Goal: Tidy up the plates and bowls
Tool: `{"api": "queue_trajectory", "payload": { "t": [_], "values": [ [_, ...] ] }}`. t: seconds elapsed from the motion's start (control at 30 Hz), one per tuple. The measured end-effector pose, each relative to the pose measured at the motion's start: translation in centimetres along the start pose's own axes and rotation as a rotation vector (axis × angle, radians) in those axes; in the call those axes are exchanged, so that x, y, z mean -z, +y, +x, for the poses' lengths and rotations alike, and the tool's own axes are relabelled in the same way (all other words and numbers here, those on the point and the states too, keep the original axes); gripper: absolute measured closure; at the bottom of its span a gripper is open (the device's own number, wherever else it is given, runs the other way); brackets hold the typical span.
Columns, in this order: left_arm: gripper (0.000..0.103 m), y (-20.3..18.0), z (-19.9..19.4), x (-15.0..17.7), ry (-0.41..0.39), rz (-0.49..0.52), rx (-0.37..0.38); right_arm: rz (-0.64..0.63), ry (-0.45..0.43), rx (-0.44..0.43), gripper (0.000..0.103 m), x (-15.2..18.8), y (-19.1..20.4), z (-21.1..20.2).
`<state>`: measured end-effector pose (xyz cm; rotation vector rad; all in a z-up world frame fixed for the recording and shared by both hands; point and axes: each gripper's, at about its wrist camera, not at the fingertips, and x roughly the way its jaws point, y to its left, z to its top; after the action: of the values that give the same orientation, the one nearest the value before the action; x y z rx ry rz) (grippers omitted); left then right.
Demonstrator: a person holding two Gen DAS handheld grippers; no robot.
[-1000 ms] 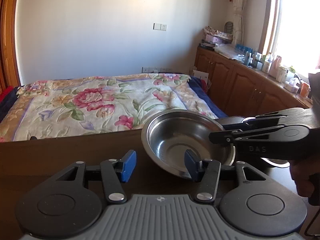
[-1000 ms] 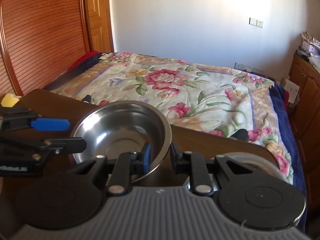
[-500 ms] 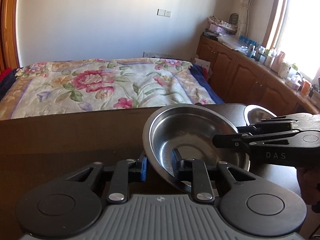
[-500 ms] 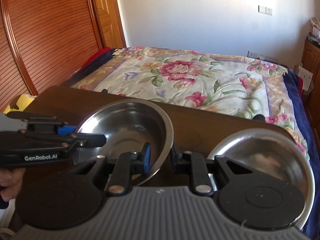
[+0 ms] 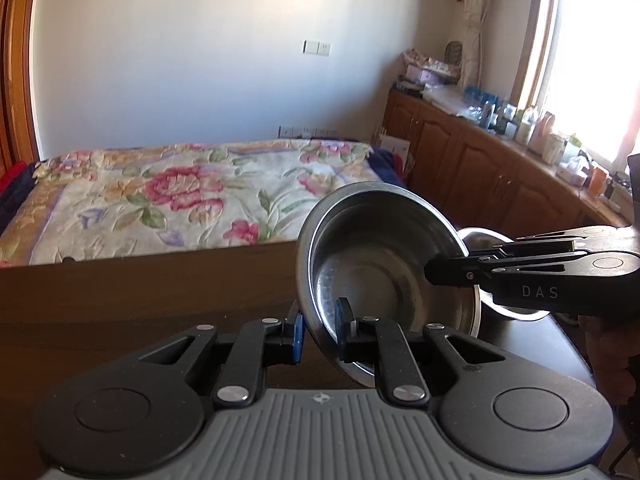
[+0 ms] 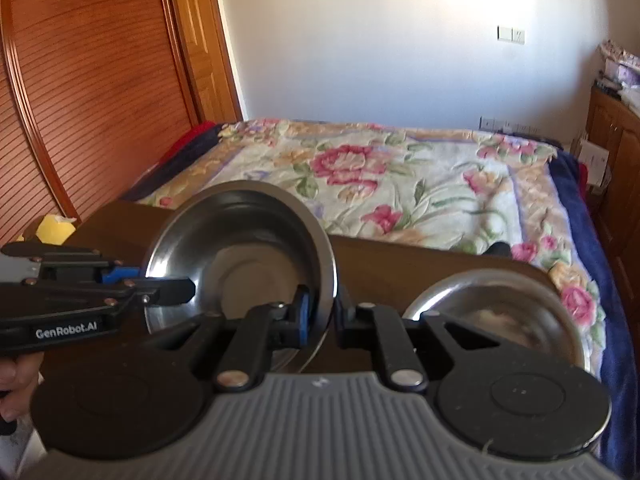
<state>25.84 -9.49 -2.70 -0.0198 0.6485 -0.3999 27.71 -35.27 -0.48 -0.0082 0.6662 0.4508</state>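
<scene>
A steel bowl (image 5: 384, 276) (image 6: 240, 248) hangs tilted above the dark wooden table (image 5: 140, 300), held from both sides. My left gripper (image 5: 320, 320) is shut on its near rim, one finger inside the bowl and one outside. The right gripper (image 6: 322, 312) is shut on the opposite rim; in the left wrist view it (image 5: 430, 274) reaches in from the right. From the right wrist view the left gripper (image 6: 188, 290) comes in from the left. A second steel bowl (image 6: 496, 304) (image 5: 480, 236) rests on the table to the right.
A bed with a floral cover (image 5: 192, 196) lies just beyond the table's far edge. Wooden cabinets with clutter on top (image 5: 500, 168) run along the right wall. A yellow object (image 6: 54, 228) sits at the table's left corner, near a wooden sliding door (image 6: 80, 80).
My left gripper went from open to shut on the bowl's rim. The bowl, held by both grippers, has risen off the table and tilted more steeply.
</scene>
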Motion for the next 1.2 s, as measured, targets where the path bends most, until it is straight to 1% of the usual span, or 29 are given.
{"api": "queue_trajectory", "payload": {
  "t": [0.3, 0.63, 0.97, 1.2],
  "values": [
    [0.086, -1.2, -4.2, -0.7, -0.062, 0.022, 0.036, -0.018, -0.056, 0.027, 0.089, -0.7, 1.0, -3.6],
    [0.085, -2.5, -8.5, -0.2, -0.112, 0.057, 0.080, -0.014, -0.105, 0.038, 0.089, -0.1, 1.9, -7.3],
    [0.085, -3.8, -11.5, 2.4, -0.122, 0.078, 0.112, 0.001, -0.122, 0.040, 0.089, 2.5, 2.8, -10.0],
    [0.085, -4.5, -12.8, 5.1, -0.105, 0.081, 0.136, 0.020, -0.114, 0.029, 0.089, 4.9, 3.2, -11.2]
  ]
}}
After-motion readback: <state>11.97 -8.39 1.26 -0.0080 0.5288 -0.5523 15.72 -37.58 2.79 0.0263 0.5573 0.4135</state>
